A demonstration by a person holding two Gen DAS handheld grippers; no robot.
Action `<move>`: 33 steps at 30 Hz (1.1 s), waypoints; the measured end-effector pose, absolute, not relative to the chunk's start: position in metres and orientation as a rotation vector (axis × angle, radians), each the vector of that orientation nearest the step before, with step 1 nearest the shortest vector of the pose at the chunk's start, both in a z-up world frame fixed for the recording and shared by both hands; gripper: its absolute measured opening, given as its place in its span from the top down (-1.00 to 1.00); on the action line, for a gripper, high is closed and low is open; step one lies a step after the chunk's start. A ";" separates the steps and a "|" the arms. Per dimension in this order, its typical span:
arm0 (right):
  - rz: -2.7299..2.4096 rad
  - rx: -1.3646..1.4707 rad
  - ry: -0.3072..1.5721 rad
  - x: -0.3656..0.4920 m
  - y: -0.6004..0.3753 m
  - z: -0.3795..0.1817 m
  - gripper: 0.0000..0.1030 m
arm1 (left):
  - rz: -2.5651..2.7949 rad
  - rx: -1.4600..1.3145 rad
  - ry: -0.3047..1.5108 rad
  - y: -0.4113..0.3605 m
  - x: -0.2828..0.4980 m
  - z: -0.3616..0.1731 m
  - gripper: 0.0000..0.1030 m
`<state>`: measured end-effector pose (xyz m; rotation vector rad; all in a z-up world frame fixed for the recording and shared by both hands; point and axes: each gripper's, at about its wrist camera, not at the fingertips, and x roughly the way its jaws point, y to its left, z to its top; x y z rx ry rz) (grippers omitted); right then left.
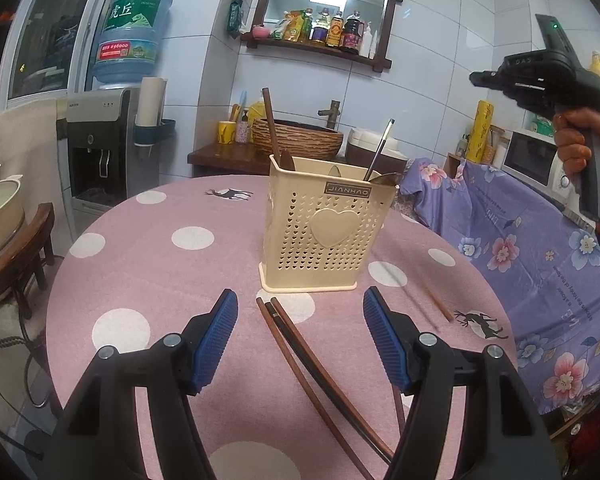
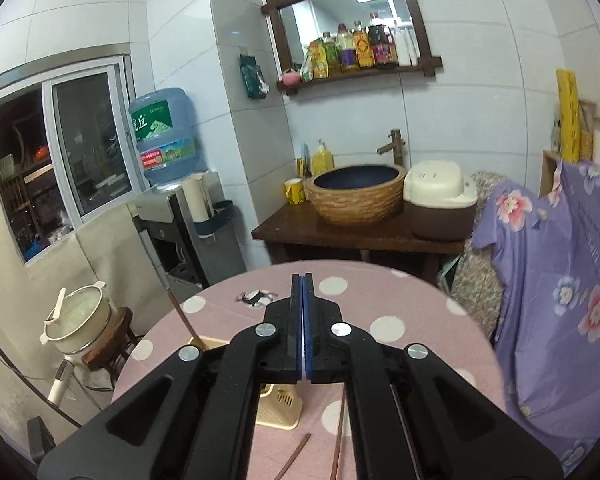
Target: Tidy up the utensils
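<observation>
A cream perforated utensil holder (image 1: 324, 236) stands on the pink dotted round table (image 1: 148, 264). It holds a wooden utensil (image 1: 270, 124), a metal-handled utensil (image 1: 380, 148) and a spoon. My left gripper (image 1: 300, 312) is open just above the table, with three dark chopsticks (image 1: 304, 348) lying between its blue pads (image 1: 216, 340). Another chopstick (image 1: 434, 300) lies to the right. My right gripper (image 2: 302, 284) is shut and empty, held high above the holder (image 2: 278, 408); it shows at upper right in the left wrist view (image 1: 476, 78).
A chair draped in purple floral cloth (image 1: 520, 248) stands right of the table. A wooden stool with a pot (image 2: 80, 320) stands left. Behind are a water dispenser (image 1: 108, 140), a basin (image 2: 356, 192) and a rice cooker (image 2: 440, 200).
</observation>
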<state>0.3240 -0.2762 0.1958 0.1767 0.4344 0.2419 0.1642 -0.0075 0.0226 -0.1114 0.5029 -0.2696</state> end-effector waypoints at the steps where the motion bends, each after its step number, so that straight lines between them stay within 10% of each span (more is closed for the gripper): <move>1: 0.222 0.174 0.445 0.326 -0.276 0.185 0.98 | -0.268 -0.109 0.503 -0.007 0.164 0.022 -0.26; 7: 0.197 0.279 0.690 0.342 -0.291 0.076 0.27 | -0.266 -0.112 0.521 -0.001 0.164 0.018 -0.26; 21: 0.165 0.058 0.858 0.263 -0.208 -0.058 0.29 | -0.268 -0.132 0.555 -0.002 0.164 0.006 -0.29; 33: 0.121 0.021 0.850 0.259 -0.205 -0.067 0.83 | -0.266 -0.154 0.562 0.002 0.159 0.004 -0.30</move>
